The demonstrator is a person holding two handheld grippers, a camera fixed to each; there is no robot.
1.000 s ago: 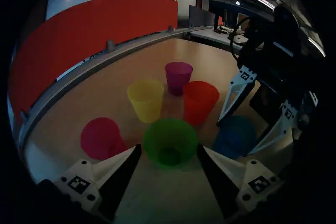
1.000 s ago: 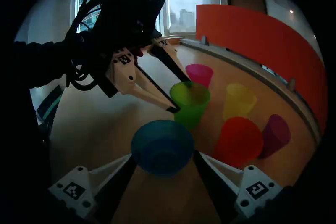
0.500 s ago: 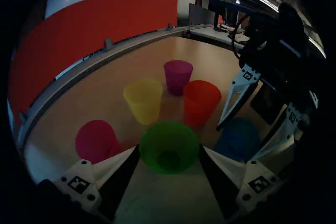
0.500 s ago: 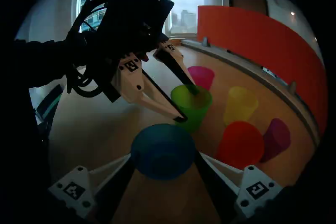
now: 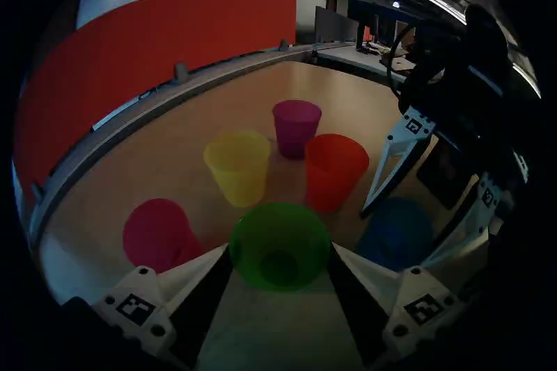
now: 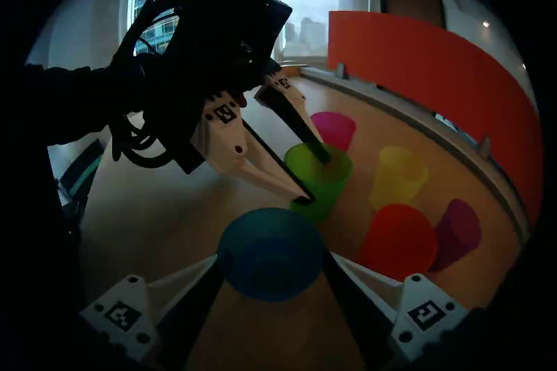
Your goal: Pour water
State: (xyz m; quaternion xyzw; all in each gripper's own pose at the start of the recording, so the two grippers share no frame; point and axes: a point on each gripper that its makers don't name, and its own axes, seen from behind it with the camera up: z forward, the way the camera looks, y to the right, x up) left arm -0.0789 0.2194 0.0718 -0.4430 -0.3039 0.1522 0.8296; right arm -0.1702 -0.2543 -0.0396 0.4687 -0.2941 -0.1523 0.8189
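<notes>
Left gripper view: the green cup (image 5: 279, 240) is seen upright on the wooden table (image 5: 209, 115), between the fingers of the left gripper (image 5: 278, 253).
Left fingers: they are spread to the cup's width and lie at or just off its walls; whether it is truly pinched cannot be told.
Right gripper view: the blue cup (image 6: 270, 249) is framed by the right gripper (image 6: 271, 259), with both fingers closed against its sides.
Other cups: the yellow cup (image 5: 237, 166), red cup (image 5: 335, 170), purple cup (image 5: 296, 127) and pink cup (image 5: 157, 233) are grouped beyond the green one, none of them touched.
Water: none can be made out in either cup in this dim light.
Step in hand: the taking up of the two cups is judged to be under way, with no pouring begun.
Next move: a firm hold on the green cup is called for. One cup would then be raised over the other's rim and tipped slowly. Which cup is the source cannot be told.
</notes>
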